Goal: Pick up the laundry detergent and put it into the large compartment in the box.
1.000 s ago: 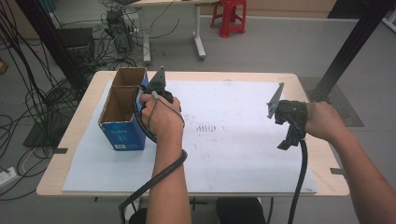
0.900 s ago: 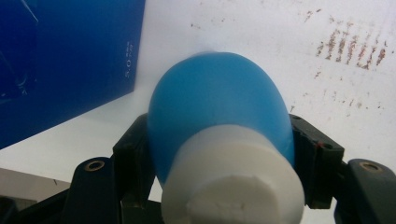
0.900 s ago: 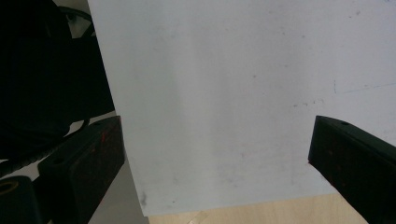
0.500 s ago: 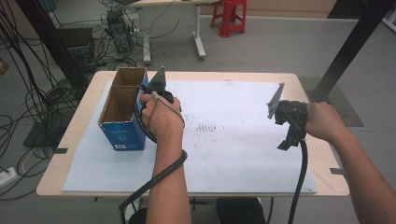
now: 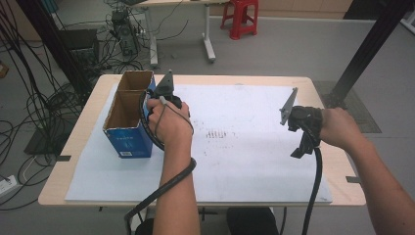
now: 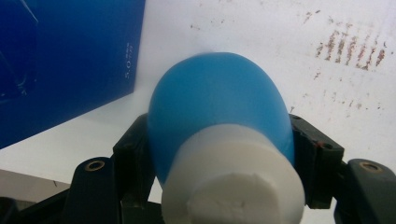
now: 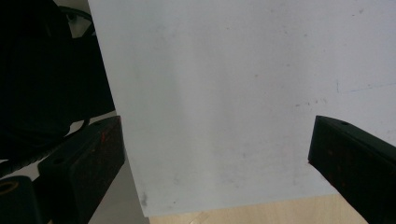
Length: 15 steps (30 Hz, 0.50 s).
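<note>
My left gripper [image 6: 222, 144] is shut on a blue rounded object with a white cylindrical end [image 6: 219, 93]; its black jaws press on both sides, and the white end points toward the camera. In the high view the left gripper [image 5: 166, 98] sits under the person's hand, right beside an open-topped blue cardboard box [image 5: 128, 139]. The box's blue wall [image 6: 65, 60] stands close on the left of the held object. My right gripper [image 7: 215, 140] is open above the white sheet [image 7: 224, 93], with nothing between its jaws. The high view has the right gripper [image 5: 299, 128] near the table's right side.
A large white sheet [image 5: 244, 161] covers most of the wooden table [image 5: 78, 147], with brown smudges [image 5: 215, 133] at its middle. The box has two open compartments. Cables trail from both grippers toward the front edge. A red stool [image 5: 240, 17] and cables lie on the floor beyond.
</note>
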Motion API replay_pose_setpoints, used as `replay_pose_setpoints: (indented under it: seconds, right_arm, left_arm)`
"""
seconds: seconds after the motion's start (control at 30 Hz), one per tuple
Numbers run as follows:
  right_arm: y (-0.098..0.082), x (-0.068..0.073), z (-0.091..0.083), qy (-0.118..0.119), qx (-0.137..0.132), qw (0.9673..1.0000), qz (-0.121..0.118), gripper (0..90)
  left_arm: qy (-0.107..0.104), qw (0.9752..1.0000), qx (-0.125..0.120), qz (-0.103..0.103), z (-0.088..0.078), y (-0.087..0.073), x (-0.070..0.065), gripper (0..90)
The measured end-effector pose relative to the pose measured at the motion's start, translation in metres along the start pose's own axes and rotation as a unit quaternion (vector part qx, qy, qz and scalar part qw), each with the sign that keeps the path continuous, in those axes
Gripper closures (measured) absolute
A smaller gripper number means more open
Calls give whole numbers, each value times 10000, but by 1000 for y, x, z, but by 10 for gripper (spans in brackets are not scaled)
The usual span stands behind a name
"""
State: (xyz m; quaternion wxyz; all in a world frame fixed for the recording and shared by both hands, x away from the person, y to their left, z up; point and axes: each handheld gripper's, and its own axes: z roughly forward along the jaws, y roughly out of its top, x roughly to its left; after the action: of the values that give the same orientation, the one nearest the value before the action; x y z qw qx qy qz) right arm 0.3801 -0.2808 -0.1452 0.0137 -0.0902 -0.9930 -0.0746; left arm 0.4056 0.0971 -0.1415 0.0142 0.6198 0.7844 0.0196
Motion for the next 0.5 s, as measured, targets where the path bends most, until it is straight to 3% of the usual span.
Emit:
replay_pose_setpoints:
  seconds: [0.5]
  right_arm:
    - [0, 2, 0, -25, -12, 10000, 5, 35]
  left_arm:
    - [-51, 10000, 10, 75, -1, 0, 5, 351]
